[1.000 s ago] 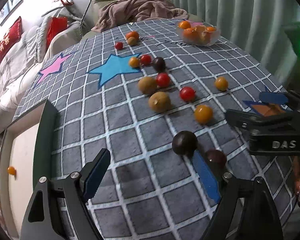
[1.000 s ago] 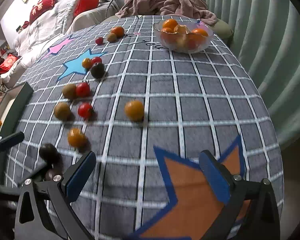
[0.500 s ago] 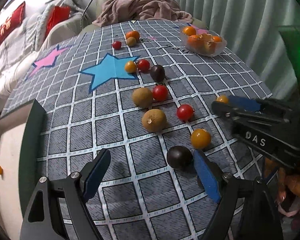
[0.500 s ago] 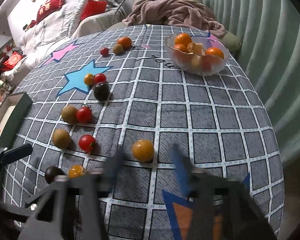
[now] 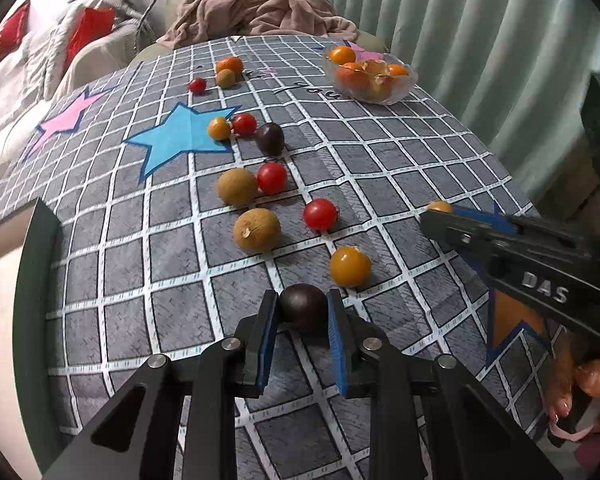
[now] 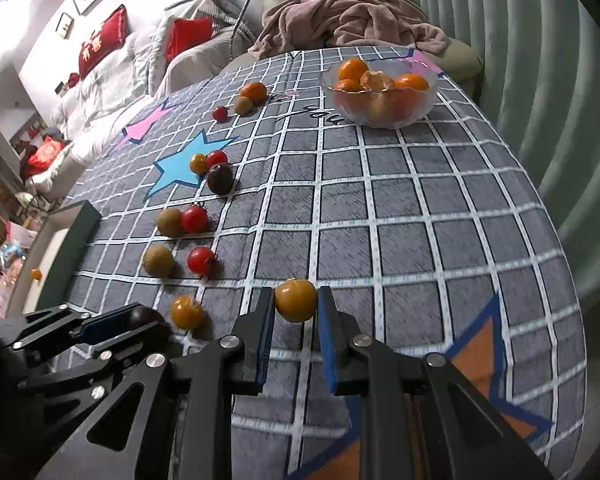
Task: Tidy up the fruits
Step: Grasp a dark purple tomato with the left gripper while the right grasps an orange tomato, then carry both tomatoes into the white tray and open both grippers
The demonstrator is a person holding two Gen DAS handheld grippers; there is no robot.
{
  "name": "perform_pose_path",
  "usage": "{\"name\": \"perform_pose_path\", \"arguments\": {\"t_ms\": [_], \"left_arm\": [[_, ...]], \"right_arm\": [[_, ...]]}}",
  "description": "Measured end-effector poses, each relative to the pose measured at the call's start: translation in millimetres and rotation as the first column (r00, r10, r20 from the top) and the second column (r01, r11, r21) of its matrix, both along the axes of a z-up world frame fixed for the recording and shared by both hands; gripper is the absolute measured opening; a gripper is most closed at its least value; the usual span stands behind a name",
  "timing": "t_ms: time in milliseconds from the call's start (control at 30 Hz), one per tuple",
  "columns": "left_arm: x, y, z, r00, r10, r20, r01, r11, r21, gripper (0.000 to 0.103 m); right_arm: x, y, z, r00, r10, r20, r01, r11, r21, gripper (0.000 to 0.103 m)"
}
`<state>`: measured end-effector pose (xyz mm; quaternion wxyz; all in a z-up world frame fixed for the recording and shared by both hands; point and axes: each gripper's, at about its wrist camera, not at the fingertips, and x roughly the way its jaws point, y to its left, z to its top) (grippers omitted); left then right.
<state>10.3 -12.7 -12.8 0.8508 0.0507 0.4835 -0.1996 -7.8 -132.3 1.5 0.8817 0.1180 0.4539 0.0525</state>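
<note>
Several small fruits lie scattered on a grey checked tablecloth (image 5: 380, 152). My left gripper (image 5: 302, 312) is shut on a dark purple fruit (image 5: 303, 312) at the near edge; it also shows in the right wrist view (image 6: 140, 318). My right gripper (image 6: 294, 302) is shut on a yellow-orange tomato (image 6: 295, 300), just right of the left gripper; only a sliver of that tomato (image 5: 440, 206) shows in the left wrist view. Another orange tomato (image 5: 350, 266), red tomatoes (image 5: 320, 214) and brown round fruits (image 5: 256, 230) lie just beyond.
A glass bowl (image 6: 380, 114) holding oranges stands at the far right of the table. A dark-rimmed tray (image 5: 32, 272) sits off the table's left edge. A sofa with a pink blanket (image 6: 348, 20) is behind; curtains hang to the right.
Both grippers were open a second ago. The left has closed on the dark purple fruit and the right has moved forward and closed on the yellow-orange tomato.
</note>
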Motion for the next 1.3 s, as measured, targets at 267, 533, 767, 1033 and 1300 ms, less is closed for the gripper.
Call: {"name": "perform_pose_path", "arguments": {"t_ms": [267, 533, 767, 1033, 1300], "left_arm": [[-13, 22, 16, 0.999, 0.043, 0.019, -0.042, 0.999, -0.026, 0.025], [-28, 48, 37, 0.995, 0.082, 0.065, -0.08, 0.996, -0.035, 0.025], [-38, 75, 50, 0.988, 0.13, 0.089, -0.127, 0.991, -0.035, 0.025], [-45, 118, 61, 0.973, 0.205, 0.111, -0.199, 0.978, -0.058, 0.025], [-52, 170, 65, 0.946, 0.287, 0.148, -0.282, 0.958, -0.05, 0.025]], "right_arm": [[-21, 1, 1, 1.0, 0.0, -0.012, 0.001, 0.999, 0.04, 0.023], [-33, 13, 13, 1.0, 0.011, 0.0, -0.011, 0.999, 0.043, 0.023], [-37, 34, 29, 0.999, 0.047, 0.017, -0.047, 0.999, 0.023, 0.023], [-37, 72, 52, 0.992, 0.116, 0.048, -0.116, 0.993, -0.001, 0.023], [-31, 129, 69, 0.973, 0.223, 0.061, -0.222, 0.975, -0.031, 0.023]]}}
